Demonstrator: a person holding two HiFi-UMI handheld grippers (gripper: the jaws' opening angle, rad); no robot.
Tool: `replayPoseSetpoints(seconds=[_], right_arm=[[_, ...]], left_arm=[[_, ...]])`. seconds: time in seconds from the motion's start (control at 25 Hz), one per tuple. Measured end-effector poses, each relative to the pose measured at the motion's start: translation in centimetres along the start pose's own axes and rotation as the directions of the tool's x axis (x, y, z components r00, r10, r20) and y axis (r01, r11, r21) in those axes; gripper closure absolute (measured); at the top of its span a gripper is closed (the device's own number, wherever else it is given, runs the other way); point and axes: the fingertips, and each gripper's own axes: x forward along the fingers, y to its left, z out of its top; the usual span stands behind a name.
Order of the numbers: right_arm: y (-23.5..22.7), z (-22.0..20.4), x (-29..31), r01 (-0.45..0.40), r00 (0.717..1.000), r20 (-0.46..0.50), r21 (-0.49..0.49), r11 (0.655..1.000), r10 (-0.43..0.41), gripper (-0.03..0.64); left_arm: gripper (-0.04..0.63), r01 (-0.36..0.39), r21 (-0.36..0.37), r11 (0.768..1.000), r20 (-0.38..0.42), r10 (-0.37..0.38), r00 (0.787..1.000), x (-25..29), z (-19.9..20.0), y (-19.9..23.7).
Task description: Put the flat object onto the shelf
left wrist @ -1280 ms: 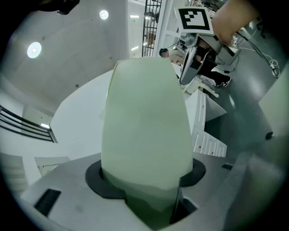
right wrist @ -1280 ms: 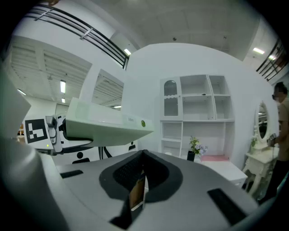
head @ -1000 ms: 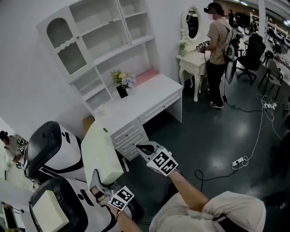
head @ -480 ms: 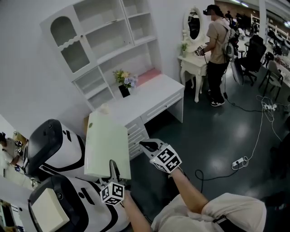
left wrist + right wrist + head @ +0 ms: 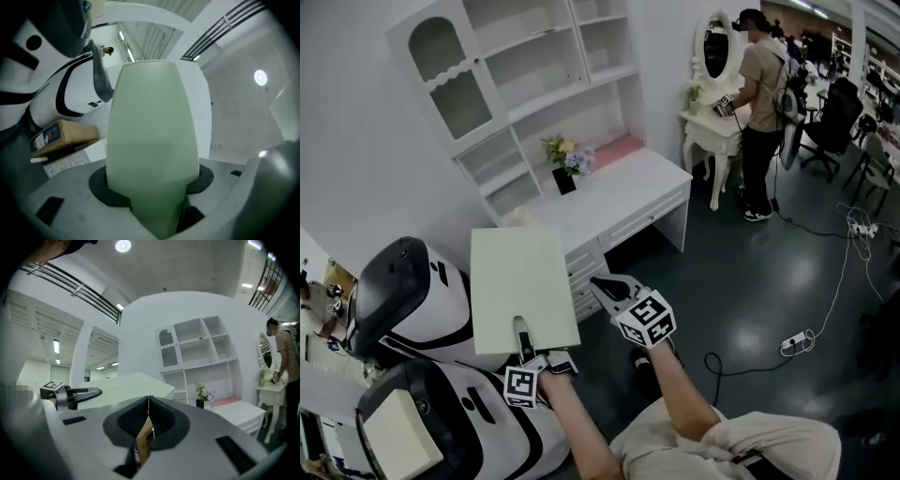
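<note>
A flat pale green board (image 5: 523, 286) is held upright over a white-and-black machine, its lower edge clamped in my left gripper (image 5: 523, 336). The board (image 5: 152, 131) fills the middle of the left gripper view, with the jaws closed on its near end. My right gripper (image 5: 606, 287) hovers just right of the board, shut, tips touching, and aimed at the desk. In the right gripper view the board (image 5: 126, 385) lies to the left, and the white shelf unit (image 5: 201, 348) stands ahead. The shelf unit (image 5: 534, 75) rises over a white desk (image 5: 628, 197).
A flower vase (image 5: 565, 161) and a pink item (image 5: 614, 148) sit on the desk. White-and-black machines (image 5: 403, 300) crowd the left. A cardboard box (image 5: 61, 136) lies beside them. A person (image 5: 764, 103) stands at a vanity table (image 5: 712, 127). A power strip (image 5: 792, 339) and cables lie on the floor.
The board has swung from leaning left to standing nearly straight. The left gripper has shifted right beneath it. The right gripper has stayed close beside it.
</note>
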Motion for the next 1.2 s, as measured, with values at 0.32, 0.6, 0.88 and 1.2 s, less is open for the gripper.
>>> replayPoseSetpoints(seconds=[0.32,0.6,0.88,1.2], right_arm=[[-1.0,1.2,3.4,-0.037,0.999,0.010,-0.047,0.998,0.037,0.549],[-1.4,1.5,6.5,-0.071,0.997,-0.002,-0.072,0.995,0.071,0.549],[-4.0,1.6,10.2,-0.073,0.997,-0.023,-0.083,0.994,0.072,0.549],[-4.6,2.7,15.1,-0.154,0.988,-0.023,-0.105,0.982,0.153,0.548]], left_arm=[[0.321,0.014,-0.300,0.954,0.057,0.003,0.998,4.1,-0.4,3.5],[0.321,-0.003,-0.385,0.923,0.085,0.038,0.996,7.5,0.3,4.7],[0.321,-0.086,-0.400,0.912,0.091,0.133,0.987,10.8,0.4,6.3],[0.321,-0.089,-0.394,0.915,0.134,0.153,0.979,14.6,2.0,6.7]])
